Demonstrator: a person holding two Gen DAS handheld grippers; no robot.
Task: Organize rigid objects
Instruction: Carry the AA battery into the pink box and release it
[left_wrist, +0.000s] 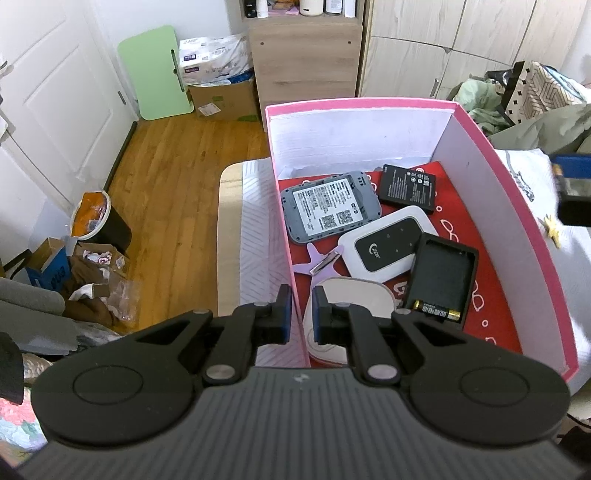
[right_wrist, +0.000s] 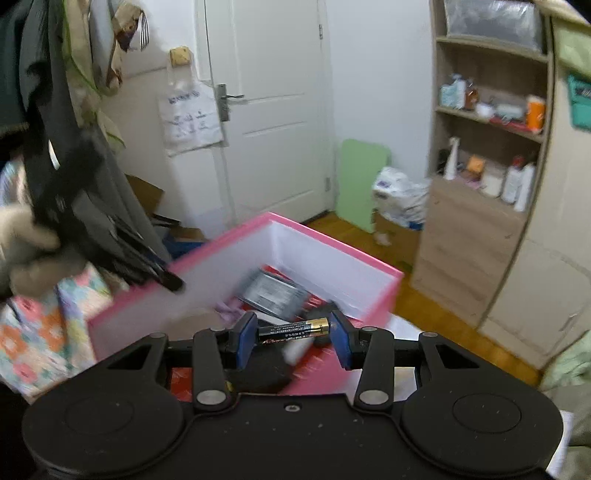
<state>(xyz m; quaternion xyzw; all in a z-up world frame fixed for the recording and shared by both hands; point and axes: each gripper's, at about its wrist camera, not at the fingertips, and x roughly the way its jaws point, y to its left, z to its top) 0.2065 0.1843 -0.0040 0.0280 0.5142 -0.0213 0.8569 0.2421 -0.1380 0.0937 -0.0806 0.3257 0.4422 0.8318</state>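
Wooden flooring (left_wrist: 177, 192) runs past a white door and a tall cabinet in the left wrist view, and a pink box (left_wrist: 509, 192) with white inner walls sits in the foreground. Inside the box, on its red lining, lie a grey device (left_wrist: 328, 210) face down, a flat black battery pack (left_wrist: 408, 188) beside it toward the far wall, a white router (left_wrist: 388, 243) in the middle, and a black tray (left_wrist: 443, 277) holding a small battery (left_wrist: 436, 309) at its near end. A purple star clip (left_wrist: 321, 260) lies by the box's left wall. The left gripper (left_wrist: 301, 317) is clamped on that left wall, its blue pads pressed to either side of the thin edge.

White door and open shelves fill the background of the right wrist view. The right gripper (right_wrist: 293, 334) hangs above the pink box (right_wrist: 229, 258), jaws partly closed, holding a black-and-gold battery (right_wrist: 293, 330) crosswise between its blue pads. Box contents below are blurred.
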